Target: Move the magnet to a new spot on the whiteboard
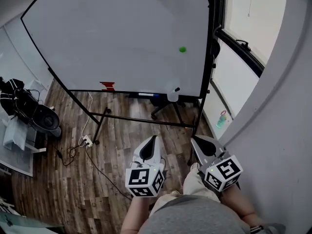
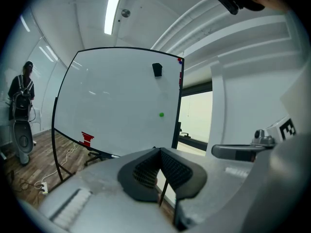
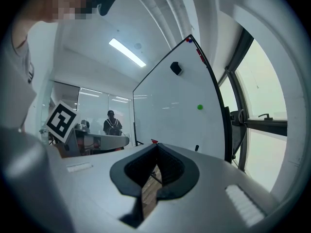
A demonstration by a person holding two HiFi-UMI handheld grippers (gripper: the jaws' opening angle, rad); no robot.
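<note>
Left gripper (image 1: 155,138): held low before the body, jaws brought together, nothing gripped.
Right gripper (image 1: 193,139): held just beside it, jaws likewise together, empty.

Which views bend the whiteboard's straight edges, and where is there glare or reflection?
All three bend them. The head view bows the edges of the whiteboard, yet the green magnet stays sharp. The left gripper view curves them too, with dark rounded corners and a blown-out ceiling light. The right gripper view shows faint light streaks reflected on the board, and the window looks washed out.
</note>
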